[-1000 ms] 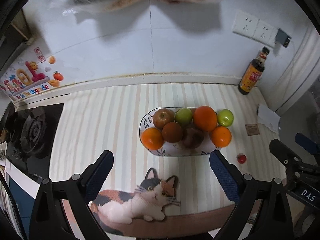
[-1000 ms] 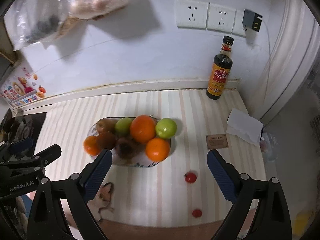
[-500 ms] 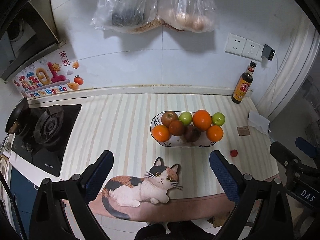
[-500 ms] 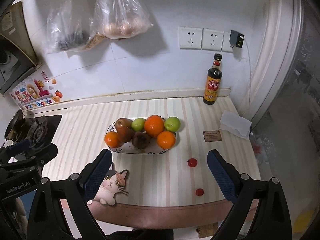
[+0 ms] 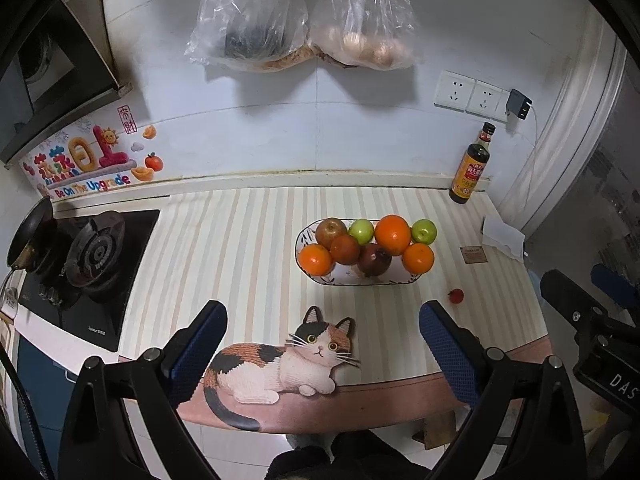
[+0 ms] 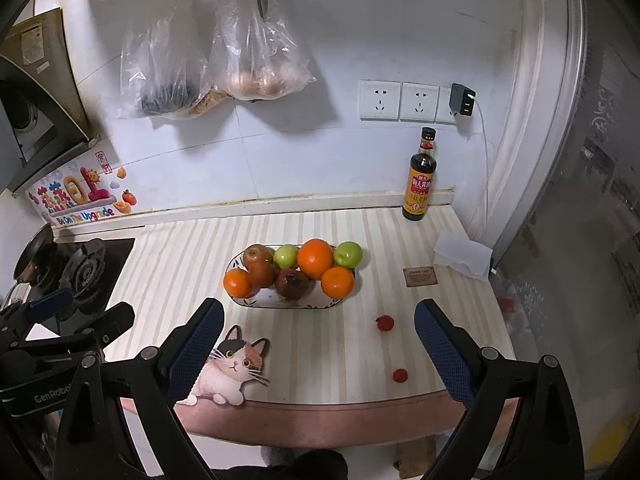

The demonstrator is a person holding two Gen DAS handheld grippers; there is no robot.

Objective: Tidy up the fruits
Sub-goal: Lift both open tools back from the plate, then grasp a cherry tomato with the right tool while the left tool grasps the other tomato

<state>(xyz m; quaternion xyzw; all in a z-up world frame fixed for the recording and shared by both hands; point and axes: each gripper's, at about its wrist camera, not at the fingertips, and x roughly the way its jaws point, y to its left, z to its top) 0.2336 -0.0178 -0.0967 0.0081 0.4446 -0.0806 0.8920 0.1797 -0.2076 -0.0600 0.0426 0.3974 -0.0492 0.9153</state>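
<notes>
While I watched through the left wrist camera, my left gripper [image 5: 320, 334] hung above the near edge of the striped counter [image 5: 240, 248] with its jaws spread wide and nothing between them. Beyond it sat the oval fruit plate [image 5: 360, 278], piled with three oranges, two green apples, a red apple and a dark pomegranate (as best I could judge). One small red fruit [image 5: 455, 295] lay on the counter just right of the plate, apart from it. A cat-shaped mat [image 5: 280, 360] covered the counter edge below the gripper, a soy sauce bottle [image 5: 472, 166] stood by the back wall, and the gas stove [image 5: 90, 256] sat at the left.

Through the right wrist camera, my right gripper [image 6: 318, 338] was likewise released, jaws wide and empty, above the near counter edge. The fruit plate [image 6: 296, 303] lay ahead, slightly left. Two small red fruits rested loose on the counter to its right: one [image 6: 385, 323] near the plate, the other [image 6: 399, 375] closer to the edge. A folded tissue [image 6: 464, 254] lay at the far right.
</notes>
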